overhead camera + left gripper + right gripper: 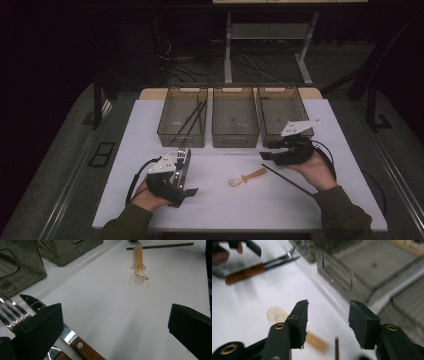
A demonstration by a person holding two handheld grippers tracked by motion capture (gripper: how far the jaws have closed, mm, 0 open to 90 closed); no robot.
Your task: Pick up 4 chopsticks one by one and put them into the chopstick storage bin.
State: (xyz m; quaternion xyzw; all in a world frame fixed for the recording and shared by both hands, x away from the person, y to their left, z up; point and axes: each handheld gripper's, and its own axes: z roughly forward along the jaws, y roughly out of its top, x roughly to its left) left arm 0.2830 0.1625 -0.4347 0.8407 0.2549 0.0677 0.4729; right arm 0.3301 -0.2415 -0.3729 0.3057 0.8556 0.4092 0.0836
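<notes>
- Lying on the white surface [240, 210], between the two hands: a translucent amber spoon [247, 177], bowl toward the left claw, handle angled up toward the right one.
- Resting just right of the spoon: a thin dark chopstick [287, 180], running diagonally toward the right hand [315, 172], close to the spoon's handle tip but apart from it.
- Hovering above the spoon handle and the near end of the chopstick: the right claw [328, 320], jaws partly apart with nothing between them, pads touching neither item.
- Sitting low at the left of the surface: the left claw [115, 327], jaws spread wide and gripping nothing, bare white surface showing between them.
- Lying beside the left claw: a fork [11, 310] and a serrated knife [62, 332] with wooden handles, side by side, one jaw overlapping them in the left gripper view.
- Standing in a row along the far edge: three clear bins [235, 142], the left one [170, 131] holding a pair of dark chopsticks [192, 117], leaning diagonally.
</notes>
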